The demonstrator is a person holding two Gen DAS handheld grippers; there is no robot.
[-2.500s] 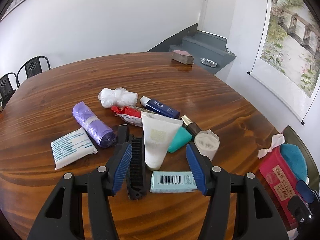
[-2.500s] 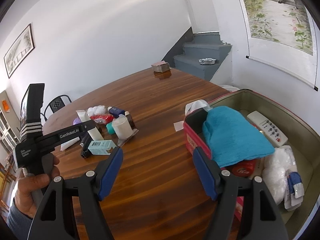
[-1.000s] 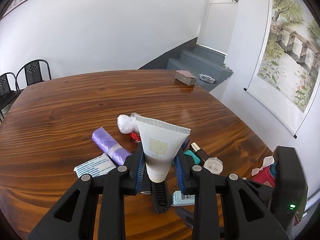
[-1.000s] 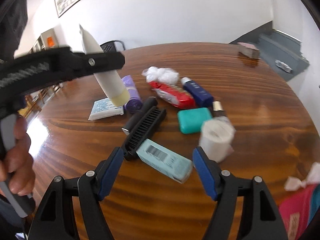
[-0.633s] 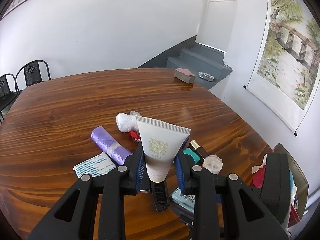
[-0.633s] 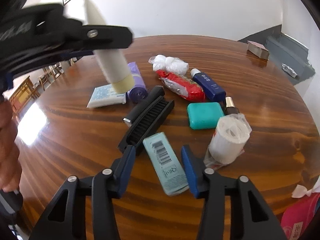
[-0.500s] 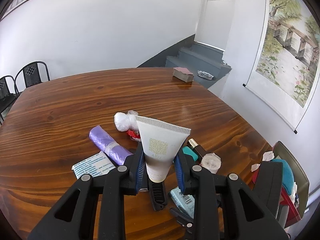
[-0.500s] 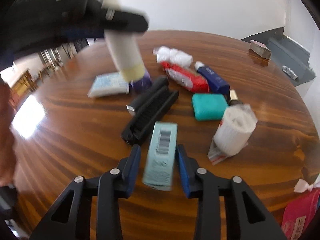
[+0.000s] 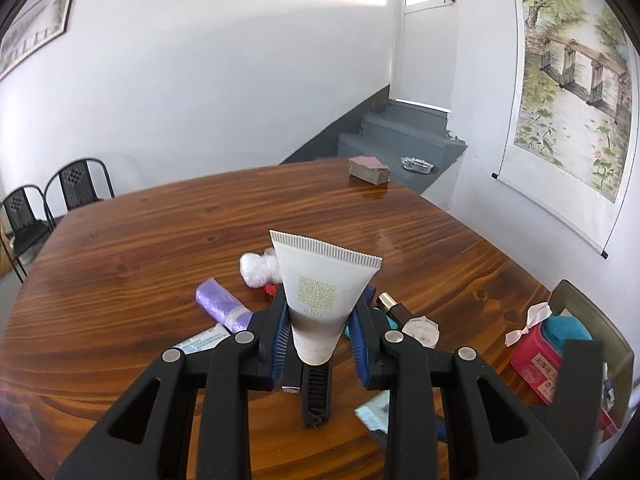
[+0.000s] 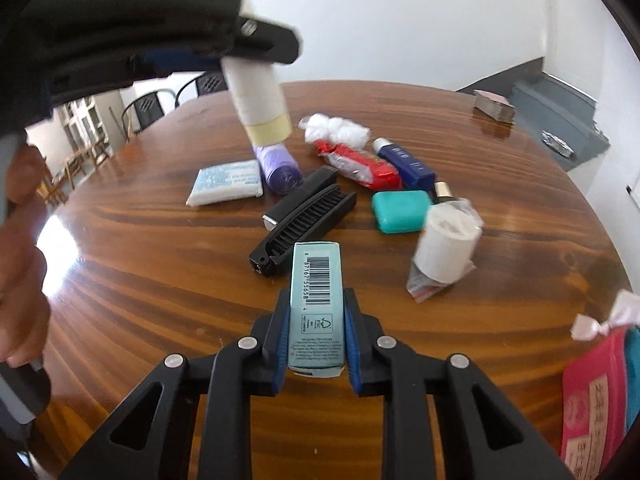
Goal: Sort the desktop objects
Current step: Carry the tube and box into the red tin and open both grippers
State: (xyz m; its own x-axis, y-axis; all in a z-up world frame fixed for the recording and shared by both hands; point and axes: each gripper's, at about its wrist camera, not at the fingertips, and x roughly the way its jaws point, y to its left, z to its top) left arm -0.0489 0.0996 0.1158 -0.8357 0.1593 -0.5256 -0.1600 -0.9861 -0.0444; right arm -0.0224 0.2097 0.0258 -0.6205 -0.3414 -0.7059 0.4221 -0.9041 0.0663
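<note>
Now both grippers hold one item each, lifted above the wooden table.

Nearest, the right gripper is clamped on a pale teal box, long axis pointing away along its fingers. Higher and left, the left gripper pinches a cream tube, crimped end up. Beyond lie the remaining items; the red storage box sits at the right edge, likely nearer the right gripper.

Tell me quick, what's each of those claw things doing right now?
Left gripper: closed on the white cream tube, held off the table.
Right gripper: closed on the light blue barcode box.
</note>
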